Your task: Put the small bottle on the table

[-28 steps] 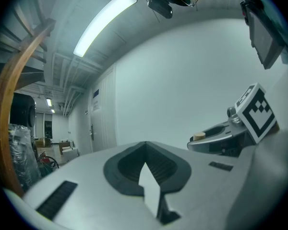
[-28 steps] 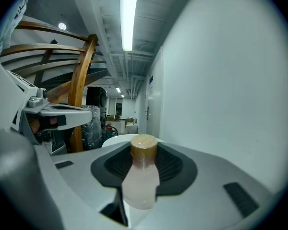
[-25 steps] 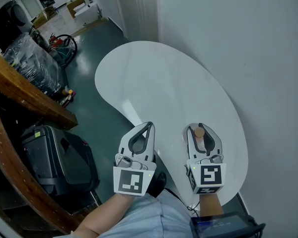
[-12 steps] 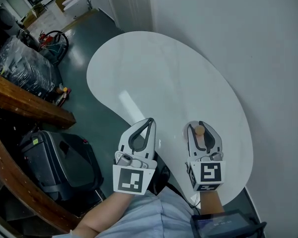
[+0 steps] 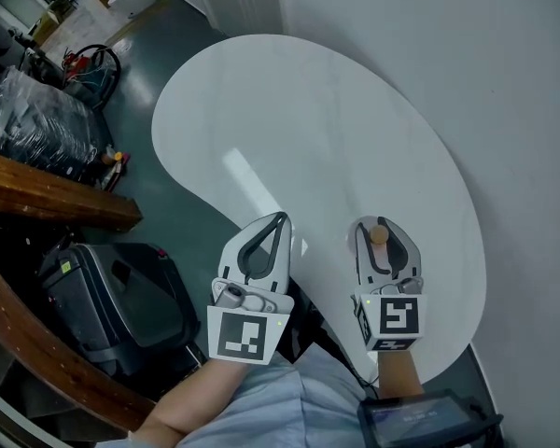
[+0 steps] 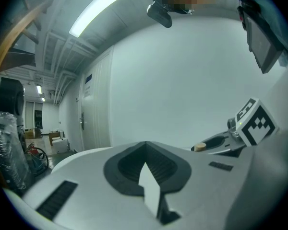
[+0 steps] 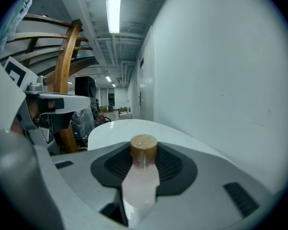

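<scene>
The small bottle [image 5: 378, 235] is clear with pale pinkish contents and a round wooden cap. It stands upright between the jaws of my right gripper [image 5: 381, 222], which is shut on its body [image 7: 140, 178]. This gripper hovers over the near right part of the white curved table [image 5: 308, 129]. My left gripper [image 5: 279, 219] is beside it on the left, over the table's near edge, shut with nothing in it. In the left gripper view the bottle's cap [image 6: 199, 147] shows at the right, within the right gripper's jaws.
A white wall [image 5: 504, 82] runs along the table's far and right side. Left of the table on the dark floor are a black case [image 5: 112, 297], a wooden beam [image 5: 47, 194] and a plastic-wrapped bundle [image 5: 37, 119]. A dark device [image 5: 420, 423] sits below my right wrist.
Both grippers have sunk a little toward the table. The bottle stays in the right gripper's jaws and the left stays shut.
</scene>
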